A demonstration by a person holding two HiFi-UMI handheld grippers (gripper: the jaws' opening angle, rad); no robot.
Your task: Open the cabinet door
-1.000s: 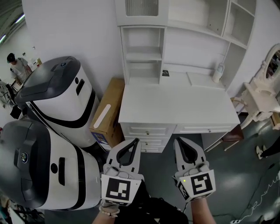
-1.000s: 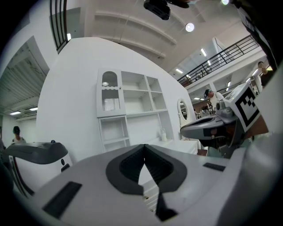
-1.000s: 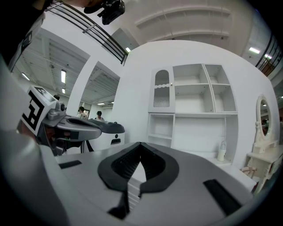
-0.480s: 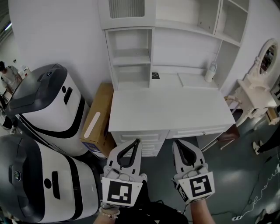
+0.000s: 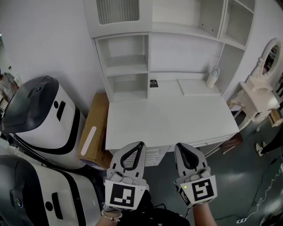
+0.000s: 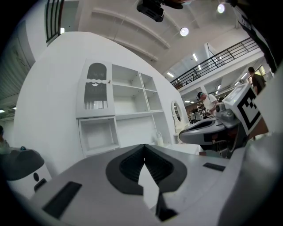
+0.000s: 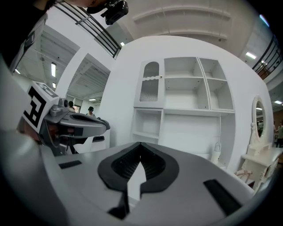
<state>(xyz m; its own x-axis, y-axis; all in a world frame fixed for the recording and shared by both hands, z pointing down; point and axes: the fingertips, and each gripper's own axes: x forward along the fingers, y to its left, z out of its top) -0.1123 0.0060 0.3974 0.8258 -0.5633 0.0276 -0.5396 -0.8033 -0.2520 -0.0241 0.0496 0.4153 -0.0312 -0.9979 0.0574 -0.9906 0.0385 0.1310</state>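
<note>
Cabinet door (image 5: 117, 11), the one with the ribbed panel, sits shut up at 11 o'clock in the head view, above the open shelves (image 5: 128, 66). Left tongs (image 5: 141, 143) and right tongs (image 5: 177, 145) hover side by side at 6 o'clock, at the near edge of the surface (image 5: 168, 119). Both are pinched fully together, nothing in them, well apart from the door. Best play: lift one pair, part its jaws before arriving, and aim for the door's free edge. Any knob is too small to make out.
</note>
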